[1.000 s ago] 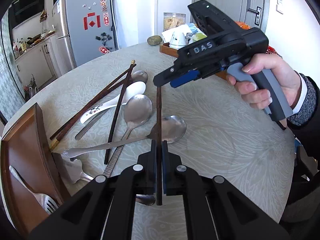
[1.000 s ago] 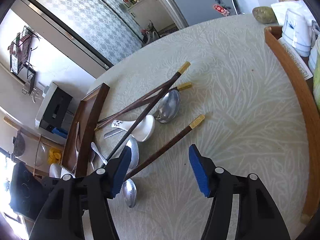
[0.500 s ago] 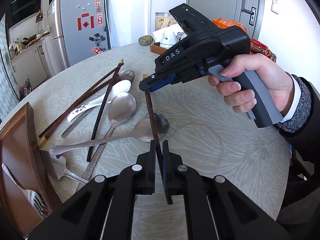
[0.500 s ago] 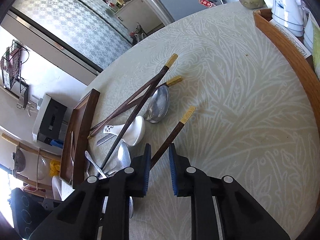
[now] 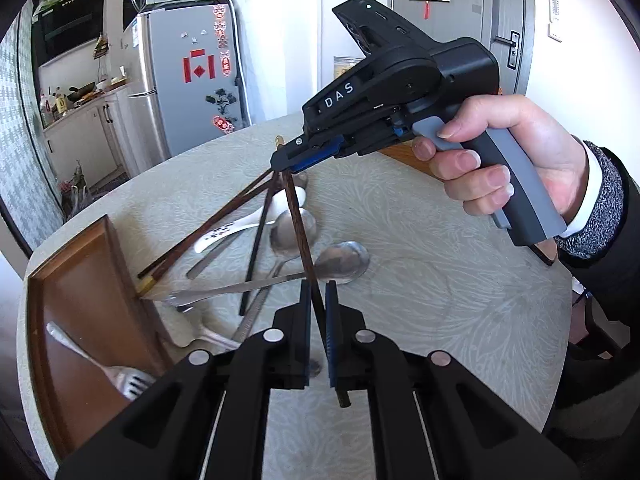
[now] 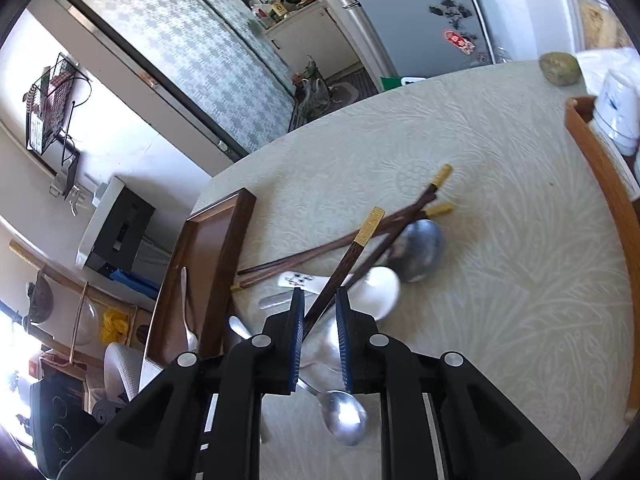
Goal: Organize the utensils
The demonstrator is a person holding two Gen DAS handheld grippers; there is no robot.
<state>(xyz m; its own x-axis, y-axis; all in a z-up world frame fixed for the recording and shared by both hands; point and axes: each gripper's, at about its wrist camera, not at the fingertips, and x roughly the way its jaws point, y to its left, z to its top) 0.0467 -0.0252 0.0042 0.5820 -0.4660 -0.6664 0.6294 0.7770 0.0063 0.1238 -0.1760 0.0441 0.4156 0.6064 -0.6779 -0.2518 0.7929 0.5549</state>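
A dark wooden chopstick [image 5: 298, 224] with a gold tip [image 6: 370, 226] hangs above the table, held at both ends. My left gripper [image 5: 318, 292] is shut on its plain lower end. My right gripper [image 5: 286, 162], [image 6: 318, 300] is shut on it just below the gold tip. Under it, on the table, several more chopsticks [image 5: 208, 232], metal spoons [image 5: 340, 260] and a white ceramic spoon [image 5: 240, 228] lie crossed in a pile. A brown wooden tray [image 5: 80, 280] at the left holds a fork [image 5: 120, 376].
A person's hand [image 5: 520, 152] grips the right tool's handle. A second wooden tray [image 6: 600, 184] with a white cup [image 6: 618, 108] stands at the table's far side, a stone [image 6: 560, 68] beside it. A fridge [image 5: 188, 80] stands beyond the round table.
My right gripper has closed from wide open onto the chopstick near its gold tip. Both grippers have risen, lifting the chopstick off the pile.
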